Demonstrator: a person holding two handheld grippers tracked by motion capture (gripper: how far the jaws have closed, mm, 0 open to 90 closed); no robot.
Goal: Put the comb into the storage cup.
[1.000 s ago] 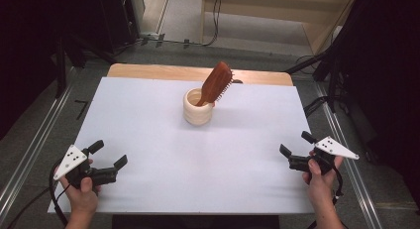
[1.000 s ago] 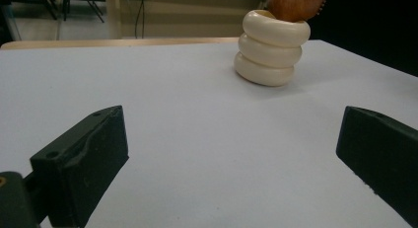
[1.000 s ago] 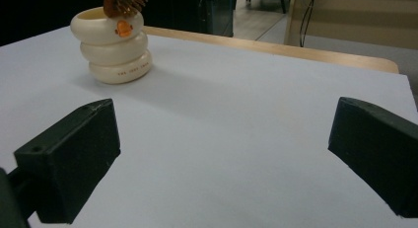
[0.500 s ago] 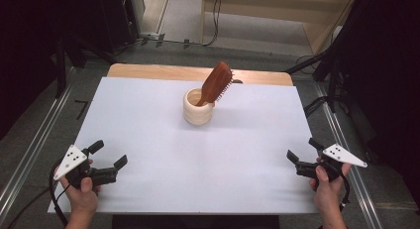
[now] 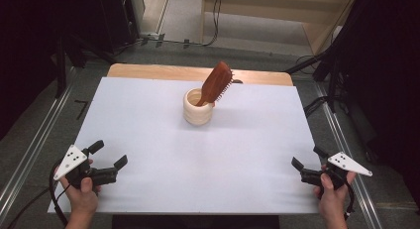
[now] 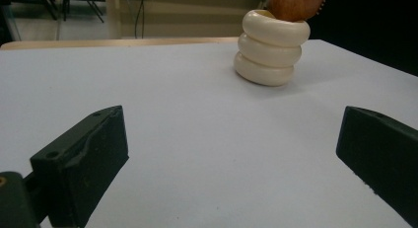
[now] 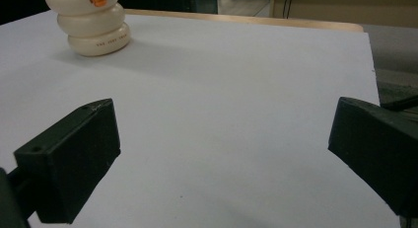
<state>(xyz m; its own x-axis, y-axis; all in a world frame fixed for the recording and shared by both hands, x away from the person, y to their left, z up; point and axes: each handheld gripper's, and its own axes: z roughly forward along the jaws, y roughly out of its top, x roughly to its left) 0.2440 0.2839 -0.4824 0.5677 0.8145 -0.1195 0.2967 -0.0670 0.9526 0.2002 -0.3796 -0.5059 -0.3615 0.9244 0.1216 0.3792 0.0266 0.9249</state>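
Faintly: tiny unreadable print on cream holder [image 7: 93, 25] base; orange mark above

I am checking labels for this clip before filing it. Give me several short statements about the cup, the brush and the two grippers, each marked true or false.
1. The brown wooden hairbrush stands tilted in the cream ribbed cup. True.
2. The left gripper is shut on the cup. False: its jaws are wide apart over bare white table, far from the cup.
3. The right gripper is open and holds nothing. True.
4. The cup lies tipped on its side. False: it stands upright.
5. The hairbrush lies flat on the table. False: it leans in the cup.
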